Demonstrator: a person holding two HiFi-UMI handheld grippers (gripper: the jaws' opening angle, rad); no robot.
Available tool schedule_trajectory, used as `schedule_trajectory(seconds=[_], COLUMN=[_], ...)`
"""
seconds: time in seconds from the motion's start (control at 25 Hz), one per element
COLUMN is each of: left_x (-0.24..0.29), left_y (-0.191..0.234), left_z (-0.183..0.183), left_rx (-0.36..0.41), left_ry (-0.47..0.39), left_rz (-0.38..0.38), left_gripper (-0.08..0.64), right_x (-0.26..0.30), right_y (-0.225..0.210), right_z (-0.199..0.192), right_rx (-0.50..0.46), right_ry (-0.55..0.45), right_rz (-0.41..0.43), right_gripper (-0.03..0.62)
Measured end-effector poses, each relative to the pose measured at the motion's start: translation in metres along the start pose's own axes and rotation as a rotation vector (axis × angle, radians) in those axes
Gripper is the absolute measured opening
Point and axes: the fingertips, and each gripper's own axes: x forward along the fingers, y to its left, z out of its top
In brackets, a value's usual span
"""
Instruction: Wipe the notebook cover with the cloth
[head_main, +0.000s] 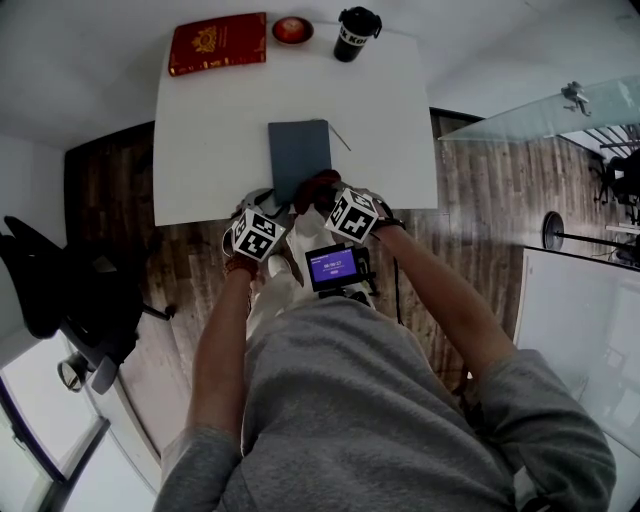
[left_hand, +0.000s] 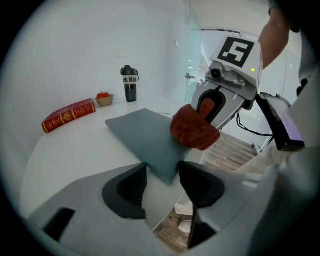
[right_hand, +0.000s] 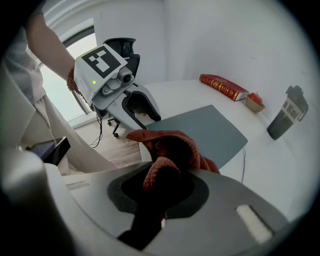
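Presently, step: the wipe was judged to be at its start; the cloth sat over the near edge of the notebook, and most of the cover lay bare beyond it. Contact between cloth and cover could not be confirmed.
Notebook: it lay closed and flat on the white bench, close to the front edge.
Right grip: the right hand-held gripper was clenched on the cloth, and a bunched rust-red wad bulged out ahead of the jaws.
Left grip: the left hand-held gripper was released, with its jaws spread. The notebook's near corner showed in the gap ahead of them, and neither pad pressed on it.
Hold-down: the near corner should probably be pinned or clamped by the left side before stroking, since a light cover would likely slide or lift under the cloth.
Stroke: straight, overlapping passes from near edge to far edge were judged best, under light and even pressure.
Contact: only the wad should meet the cover, with the jaw tips kept clear of it.
Clearance: the book, bowl and cup stood at the far edge, well apart from the notebook. A thin rod lay just beside its far right corner, so passes should stop short there.
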Motion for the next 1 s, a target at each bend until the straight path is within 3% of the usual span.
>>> schedule_trajectory(seconds=[0.16,0.32,0.4,0.48,0.64,1.0], left_x=[0.0,0.001,-0.002,-0.012,-0.052,-0.19], left_y=[0.0,-0.002,-0.009,-0.014,-0.009,0.037], left_z=[0.0,0.0,-0.003,0.002,0.055,0.182], left_rx=[-0.003,-0.037,-0.049,-0.025,-0.015,-0.048], left_ry=[0.001,0.012,0.028,0.008,-0.178,-0.633], left_rz=[-0.001,-0.042,-0.098,-0.122,-0.069,0.191], left_gripper=[0.198,0.204,0.235,0.229,0.216,0.172], right_x=[-0.002,-0.012,-0.026,-0.045,-0.095,-0.235], right_y=[0.005,0.013,0.01,-0.002,-0.034,-0.041], right_z=[-0.002,-0.007,0.0,0.015,0.063,0.166], right_rx=[0.053,0.09,0.138,0.18,0.246,0.349], right_ry=[-0.009,-0.005,-0.04,-0.115,-0.344,-0.94], right_rz=[0.056,0.19,0.245,0.247,0.139,-0.123], right_gripper=[0.072,0.074,0.075,0.077,0.08,0.08])
